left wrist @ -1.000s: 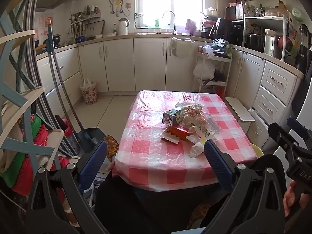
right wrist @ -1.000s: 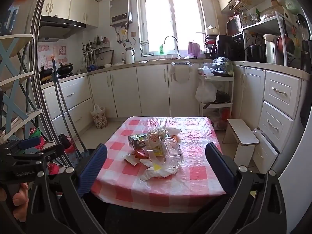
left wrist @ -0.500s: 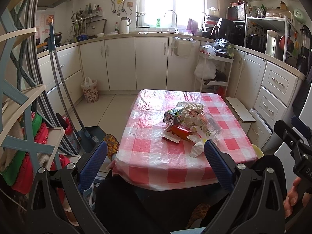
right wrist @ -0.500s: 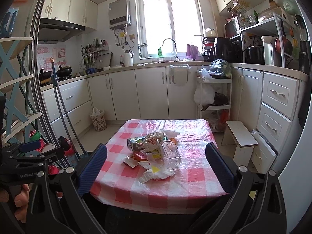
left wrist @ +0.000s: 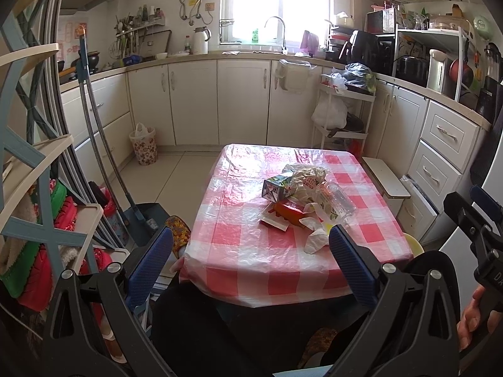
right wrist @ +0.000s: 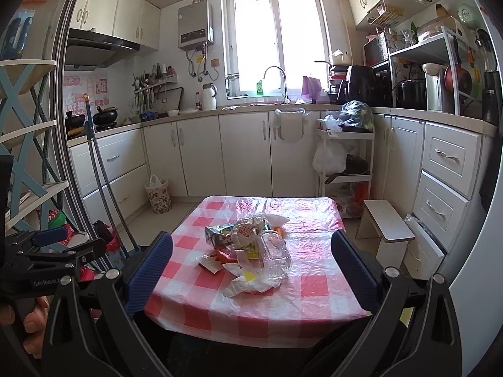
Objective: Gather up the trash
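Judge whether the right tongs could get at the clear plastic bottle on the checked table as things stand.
Probably yes: the right tongs are open and empty, and the clear plastic bottle lies atop the pile, facing them, nothing between.

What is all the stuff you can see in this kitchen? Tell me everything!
table: one, red-and-white check cloth under clear plastic, middle of the floor
carton: one, green and silver, left of the trash pile
clear plastic bottle: one, see-through, lying on the pile
crumpled bags: a few, whitish, in the pile
red wrapper: one, near side of the pile
floral bin: one, bag-lined, on the floor by the cabinets
stool: one, white, right of the table
faucet: one, silver, under the window
broom handles: two, grey, leaning left
left gripper: blue pads, open, empty
right gripper: blue pads, open, empty
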### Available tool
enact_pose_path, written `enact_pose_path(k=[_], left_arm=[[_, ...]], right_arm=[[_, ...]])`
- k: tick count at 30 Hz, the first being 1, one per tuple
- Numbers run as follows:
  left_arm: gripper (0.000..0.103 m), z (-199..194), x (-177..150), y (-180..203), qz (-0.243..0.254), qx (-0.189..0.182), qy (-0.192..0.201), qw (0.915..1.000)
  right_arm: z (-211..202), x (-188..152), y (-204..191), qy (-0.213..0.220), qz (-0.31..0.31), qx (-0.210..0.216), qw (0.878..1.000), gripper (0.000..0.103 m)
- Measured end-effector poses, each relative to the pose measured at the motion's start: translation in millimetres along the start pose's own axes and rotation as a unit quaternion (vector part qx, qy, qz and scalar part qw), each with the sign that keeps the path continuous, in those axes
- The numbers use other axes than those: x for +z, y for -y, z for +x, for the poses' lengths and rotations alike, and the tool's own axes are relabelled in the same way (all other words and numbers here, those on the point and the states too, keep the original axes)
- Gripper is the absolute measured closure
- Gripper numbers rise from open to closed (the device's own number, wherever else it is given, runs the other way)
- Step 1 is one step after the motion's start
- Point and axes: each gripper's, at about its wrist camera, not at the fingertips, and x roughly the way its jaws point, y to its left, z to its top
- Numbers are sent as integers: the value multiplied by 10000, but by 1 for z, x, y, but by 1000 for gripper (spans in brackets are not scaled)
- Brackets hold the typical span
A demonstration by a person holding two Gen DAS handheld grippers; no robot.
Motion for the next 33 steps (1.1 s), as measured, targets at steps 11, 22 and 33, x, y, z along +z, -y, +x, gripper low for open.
enact_pose_path(k=[11, 22, 33], left_arm=[[7, -1, 0, 3, 12, -22, 12, 10000], [7, 0, 1, -2, -77, -69, 33, 9999], [7, 11, 8, -6, -162, -226, 8, 9996]], right_arm=[[1, -2, 1, -55, 107, 141, 9998, 6], [2, 0, 6, -266, 235, 280, 9990, 6], [9, -6, 17, -47, 180, 344, 9992, 6]])
